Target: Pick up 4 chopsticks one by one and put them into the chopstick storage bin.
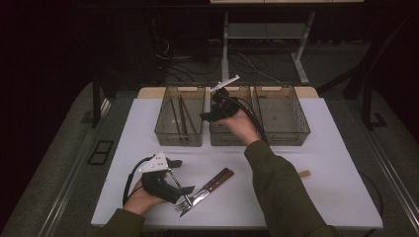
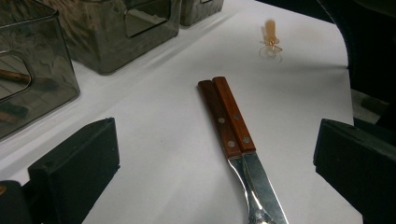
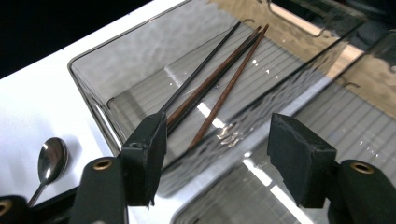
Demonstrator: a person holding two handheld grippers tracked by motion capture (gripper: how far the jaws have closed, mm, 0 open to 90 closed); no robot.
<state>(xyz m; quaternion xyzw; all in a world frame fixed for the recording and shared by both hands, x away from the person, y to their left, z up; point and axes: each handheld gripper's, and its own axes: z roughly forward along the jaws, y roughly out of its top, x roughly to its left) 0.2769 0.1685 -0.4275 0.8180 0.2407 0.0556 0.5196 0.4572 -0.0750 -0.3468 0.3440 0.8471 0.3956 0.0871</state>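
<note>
Right tongs [image 1: 210,114], at centre frame in the high view, hover released and empty over the smoked bins; chopsticks [image 3: 212,88] lie in the left bin [image 1: 180,116]. Left tongs [image 1: 179,178], lower left, stand released on the table [image 1: 316,163] astride two wooden-handled utensils [image 2: 229,119]; a spoon [image 3: 50,158] lies lower left in the right gripper view.

We see smoky translucent plastic in the three bins [image 1: 179,129], glossy enough to throw rippled reflections, and inside the left one lie slim matt chopsticks [image 3: 219,88] (dark and reddish wood, as they look). The knife and fork [image 2: 236,140] pair polished mirror-bright metal with smooth reddish-brown riveted wooden handles, resting on a matt white tabletop [image 1: 326,163]. The spoon [image 3: 50,161] is shiny metal, and the gripper pads [image 3: 299,156] look matt black and rubbery.
</note>
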